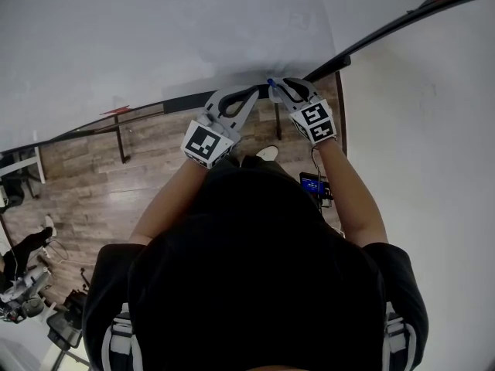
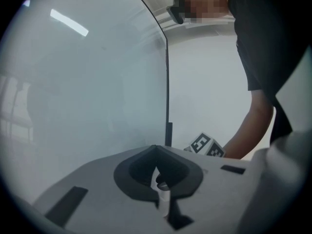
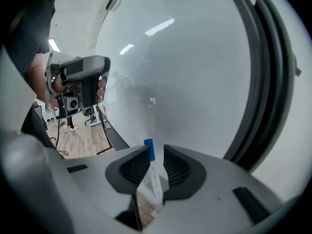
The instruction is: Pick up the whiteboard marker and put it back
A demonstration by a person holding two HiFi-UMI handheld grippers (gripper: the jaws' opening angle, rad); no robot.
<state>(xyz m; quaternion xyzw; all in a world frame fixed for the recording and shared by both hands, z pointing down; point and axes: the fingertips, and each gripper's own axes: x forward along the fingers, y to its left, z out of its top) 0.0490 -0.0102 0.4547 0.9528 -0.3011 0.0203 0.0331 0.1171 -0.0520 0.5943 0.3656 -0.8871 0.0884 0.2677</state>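
I stand at a whiteboard (image 1: 155, 37) with both grippers up at its lower edge. The whiteboard marker (image 3: 153, 174), white with a blue end (image 1: 271, 83), lies between the jaws of my right gripper (image 3: 156, 152). It leans by the left pad and a gap shows to the right pad, so this gripper is open. My left gripper (image 1: 254, 93) is just left of it, pointing along the board, tips together (image 2: 156, 150). A pale sliver shows behind those tips; I cannot tell what it is.
The board's black bottom rail (image 1: 186, 100) runs under both grippers and its dark frame (image 3: 273, 82) rises at the right. A white wall (image 1: 433, 130) is to the right. Below are wood floor (image 1: 116, 184), a small blue-lit device (image 1: 313, 184) and gear at the lower left (image 1: 23, 284).
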